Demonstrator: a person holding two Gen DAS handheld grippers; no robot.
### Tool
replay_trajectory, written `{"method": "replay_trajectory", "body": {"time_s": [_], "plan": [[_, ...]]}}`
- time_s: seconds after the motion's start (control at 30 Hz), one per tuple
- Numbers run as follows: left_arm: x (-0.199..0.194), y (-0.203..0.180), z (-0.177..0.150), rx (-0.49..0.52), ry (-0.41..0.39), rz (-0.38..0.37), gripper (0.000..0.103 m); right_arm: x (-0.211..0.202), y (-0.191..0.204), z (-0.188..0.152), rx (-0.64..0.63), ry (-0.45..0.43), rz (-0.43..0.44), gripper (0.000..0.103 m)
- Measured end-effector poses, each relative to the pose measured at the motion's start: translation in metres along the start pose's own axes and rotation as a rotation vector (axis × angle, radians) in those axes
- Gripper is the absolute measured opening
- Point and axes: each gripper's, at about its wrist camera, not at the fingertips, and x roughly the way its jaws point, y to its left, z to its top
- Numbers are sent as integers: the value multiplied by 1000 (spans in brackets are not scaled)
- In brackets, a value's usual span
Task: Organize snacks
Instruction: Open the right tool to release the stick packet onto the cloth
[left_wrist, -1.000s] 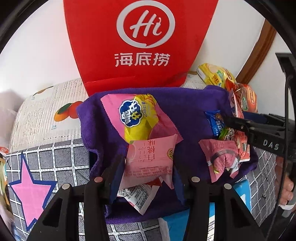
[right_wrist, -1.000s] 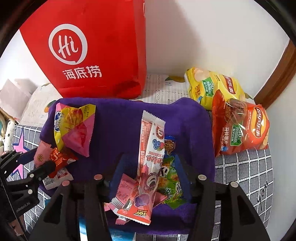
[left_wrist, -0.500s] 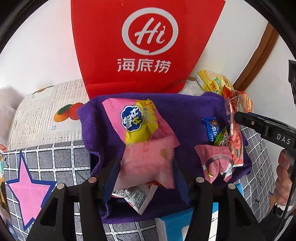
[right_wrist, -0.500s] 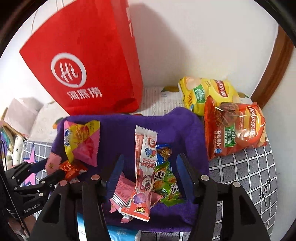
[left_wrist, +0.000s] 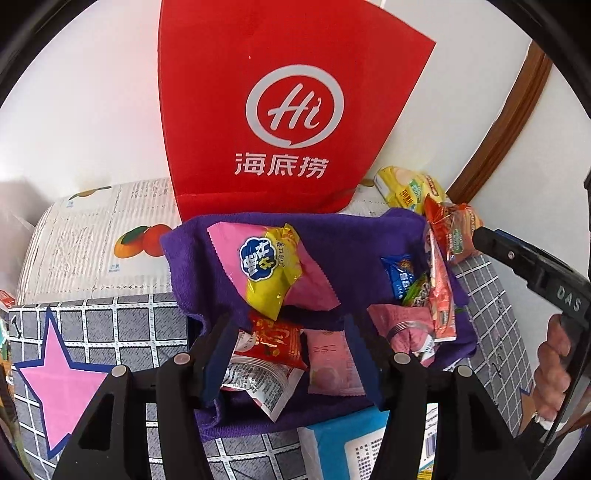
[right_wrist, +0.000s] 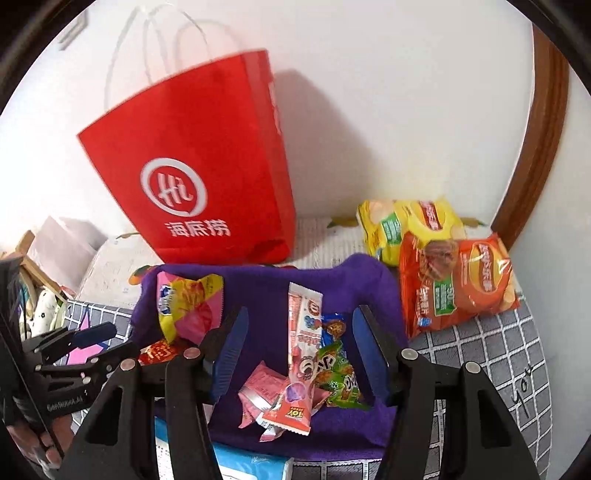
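- Far left in your left wrist view, a pink star (left_wrist: 61, 373) marked the grid-patterned surface (left_wrist: 122, 328), with a fruit-printed box (left_wrist: 99, 240) behind it.
- Your left gripper (left_wrist: 290, 356) had just been opening; its jaws stood spread over a red sachet (left_wrist: 275, 341) and a pale pink sachet (left_wrist: 330, 363), touching neither. Both lay flat on the purple towel (left_wrist: 354, 236), the pink one's long axis running away from you.
- A pink-and-yellow snack pack (left_wrist: 273, 266) lay beyond those jaws, slanting left to right.
- The red paper bag (left_wrist: 291, 110) stood upright behind the towel.
- Your right gripper (right_wrist: 299, 354) hung with jaws apart, empty; the long lollipop packet (right_wrist: 301, 354) lay between them, lengthwise toward the bag, beside a green wrapper (right_wrist: 338, 373).
- Rightmost, a yellow chip bag (right_wrist: 406, 225) and an orange chip bag (right_wrist: 458, 280) overlapped off the towel.
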Motion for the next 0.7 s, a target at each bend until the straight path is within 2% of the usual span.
{"method": "replay_trajectory", "body": {"time_s": [0.23,0.3,0.43,0.5,0.7], "plan": [[-10,-4,0,5,-10,-27,58,-19,6,-27,-25,-14,-20,59],[-14,-7,0,11,-15,-34,58,-24,0,-45,-8,16,-13,58],[-21,-11,-1,19,-21,-46,58,-27,-17,-83,29,88,-23,45],[-25,-12,-2,22,-28,-51,58,-27,-29,-106,51,127,-51,44],[-34,-17,-3,32,-42,-67,58,-16,-64,-155,152,234,-57,44]]}}
